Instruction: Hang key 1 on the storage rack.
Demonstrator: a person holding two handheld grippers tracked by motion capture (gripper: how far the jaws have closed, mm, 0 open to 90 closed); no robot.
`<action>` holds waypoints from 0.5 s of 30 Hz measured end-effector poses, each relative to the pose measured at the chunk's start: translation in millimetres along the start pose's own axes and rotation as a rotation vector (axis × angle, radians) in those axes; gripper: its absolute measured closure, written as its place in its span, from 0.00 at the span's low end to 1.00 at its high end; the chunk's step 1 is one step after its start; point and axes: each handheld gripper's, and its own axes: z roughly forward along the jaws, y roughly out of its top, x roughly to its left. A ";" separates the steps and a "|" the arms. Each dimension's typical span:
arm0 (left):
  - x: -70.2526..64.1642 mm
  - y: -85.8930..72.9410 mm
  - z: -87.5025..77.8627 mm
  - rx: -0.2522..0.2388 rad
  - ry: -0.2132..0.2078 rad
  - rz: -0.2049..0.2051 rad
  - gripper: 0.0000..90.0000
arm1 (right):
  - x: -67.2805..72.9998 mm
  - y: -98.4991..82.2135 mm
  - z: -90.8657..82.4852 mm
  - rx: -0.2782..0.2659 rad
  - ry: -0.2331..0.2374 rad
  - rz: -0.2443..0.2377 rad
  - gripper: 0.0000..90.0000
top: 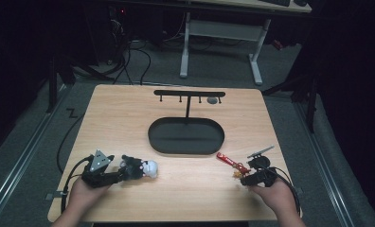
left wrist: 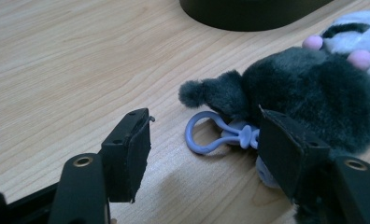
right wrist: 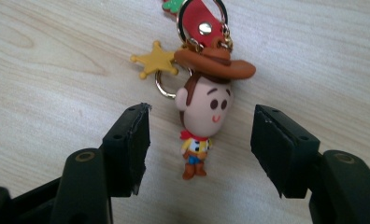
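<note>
A dark grey and white plush keychain (top: 140, 169) lies on the wooden table (top: 129, 118) at the front left. Its lilac plastic clip (left wrist: 197, 135) rests flat between the jaws of my left gripper (left wrist: 204, 140), which stands open; the right jaw sits close against the plush body (left wrist: 309, 93). At the front right lies a cowboy figure keychain (right wrist: 204, 105) with a brown hat, a gold star charm (right wrist: 156, 59) and a red strap (top: 228, 161). My right gripper (right wrist: 199, 135) is open, a jaw on each side of the figure and both clear of it.
A black key stand with an oval tray base (top: 185, 136) and a hook bar (top: 189, 93) occupies the table's middle and back. A small grey item (top: 212, 100) hangs on the bar's right end. Desk legs and cables are on the floor behind.
</note>
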 end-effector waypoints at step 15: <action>1.0 -0.8 -1.6 -0.003 -0.001 -0.002 0.39 | -1.3 11.6 14.0 0.041 -0.024 -0.017 0.62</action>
